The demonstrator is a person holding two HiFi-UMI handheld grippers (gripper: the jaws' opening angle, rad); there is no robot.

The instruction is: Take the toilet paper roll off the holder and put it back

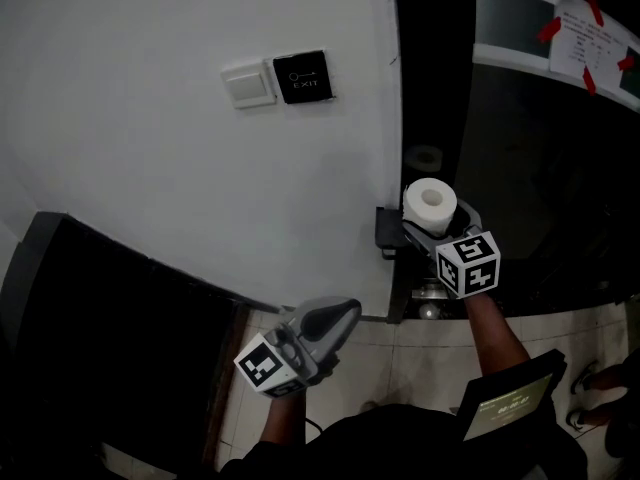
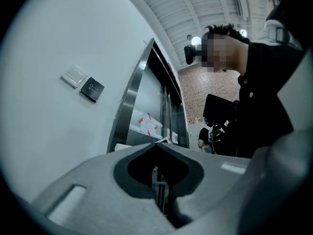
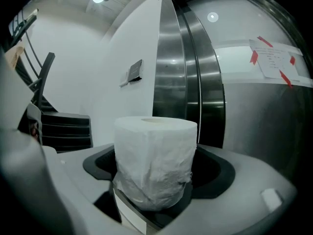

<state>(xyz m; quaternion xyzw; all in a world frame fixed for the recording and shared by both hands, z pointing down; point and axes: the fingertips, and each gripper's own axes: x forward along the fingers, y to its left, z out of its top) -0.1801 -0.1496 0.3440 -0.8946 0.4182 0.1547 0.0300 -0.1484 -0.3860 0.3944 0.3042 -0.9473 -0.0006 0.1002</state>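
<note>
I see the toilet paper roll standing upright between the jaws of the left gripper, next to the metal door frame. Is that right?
Not quite: it is the right gripper. The right gripper view shows the toilet paper roll upright between its jaws, next to the metal door frame; the left gripper has its jaws together with nothing between them.

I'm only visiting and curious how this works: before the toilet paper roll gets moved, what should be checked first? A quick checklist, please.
1. The toilet paper roll sits between the right tongs: ok.
2. Those tongs press on both of its sides: ok, the paper crumples there.
3. The roll stands upright: ok.
4. The roll is clear of the holder: cannot tell.
5. The left tongs are shut, empty and away from the roll: ok.
</note>
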